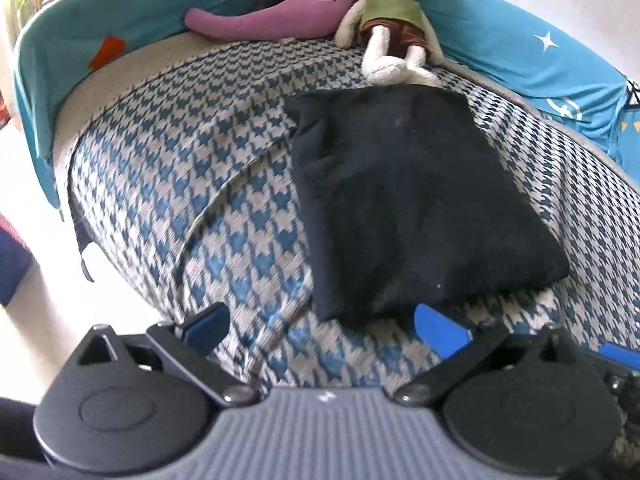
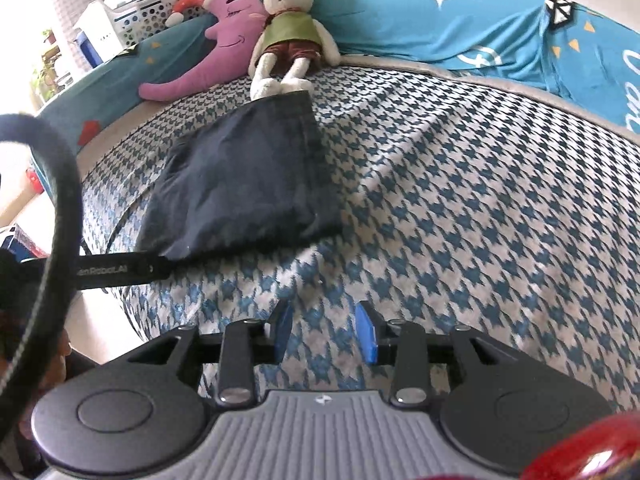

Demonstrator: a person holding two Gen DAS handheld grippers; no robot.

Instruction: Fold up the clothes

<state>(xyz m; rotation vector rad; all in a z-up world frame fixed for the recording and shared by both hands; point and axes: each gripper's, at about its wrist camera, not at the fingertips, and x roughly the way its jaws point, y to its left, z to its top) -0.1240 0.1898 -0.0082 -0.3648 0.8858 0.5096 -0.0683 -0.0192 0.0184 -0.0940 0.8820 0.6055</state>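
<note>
Your wide-open left gripper (image 1: 326,326) was nearest the folded dark navy cloth garment (image 1: 404,200), lying lengthwise away on the blue-and-white houndstooth bedspread (image 1: 180,160); your narrowly open, empty right gripper (image 2: 326,332) stood beside it.

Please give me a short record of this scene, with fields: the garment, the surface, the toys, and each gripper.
garment: dark folded garment, lying flat
surface: houndstooth bed cover
toys: white rabbit plush beside purple moon plush, at the far edge
left gripper: open wide, empty, at the garment's near edge
right gripper: open, empty, over bare cover
</note>
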